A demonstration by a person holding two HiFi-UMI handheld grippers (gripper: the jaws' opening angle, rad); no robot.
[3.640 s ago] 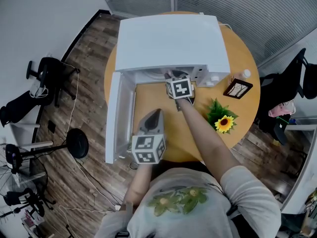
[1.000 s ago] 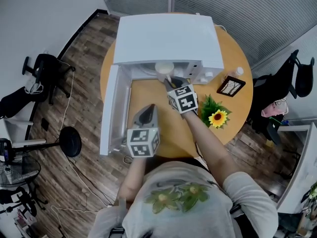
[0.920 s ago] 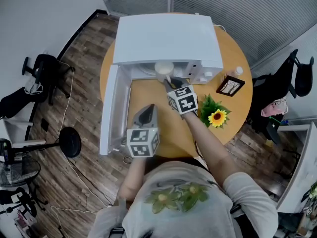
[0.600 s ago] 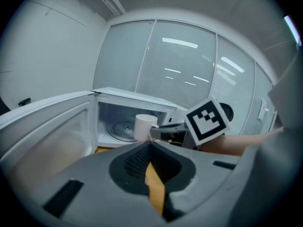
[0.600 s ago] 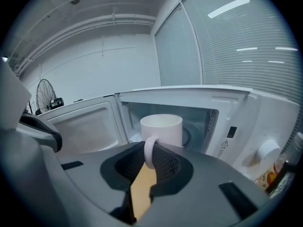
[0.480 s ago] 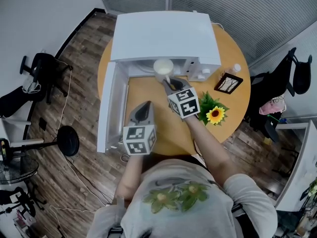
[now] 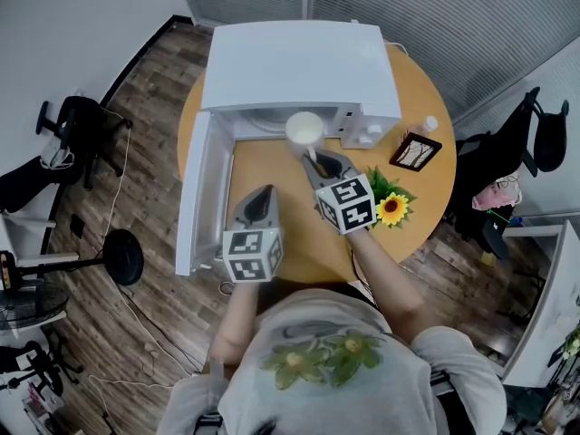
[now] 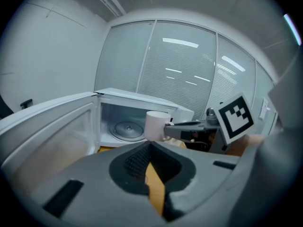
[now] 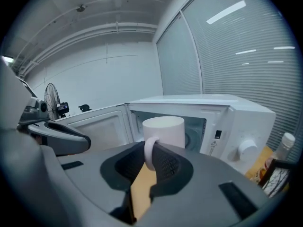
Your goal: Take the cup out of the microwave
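The round wooden bench (image 7: 272, 163) lies under both pairs of jaws, and the white box-shaped microwave oven (image 7: 299, 62) stands on it beyond their tips, with its white door (image 7: 201, 202) swung fully open to the left of the left jaws. Inside the oven, the round glass turntable (image 8: 127, 129) is bare. The left gripper (image 8: 150, 157) hangs over the bench in front of the door; its jaws are pressed together and nothing is between them. The right gripper (image 9: 150, 161) is nearer to the oven mouth, and its jaws pinch the white ceramic cup (image 9: 164, 131) by its curved handle (image 9: 147, 151). The body of the cup stands upright just past the jaw tips, in the air in front of the oven opening and above the bench, so I judge it is already out, or almost out, of the cavity. The step in hand seems to be to carry the cup clear and set it down. To do it well, the pinch must stay firm, because only the handle is held and the body can swing or tip around it. I would draw the jaws straight back and keep them level. Then I would lower the cup on the bare wood below the jaws until its bottom sits flat, and open the jaws only after this.
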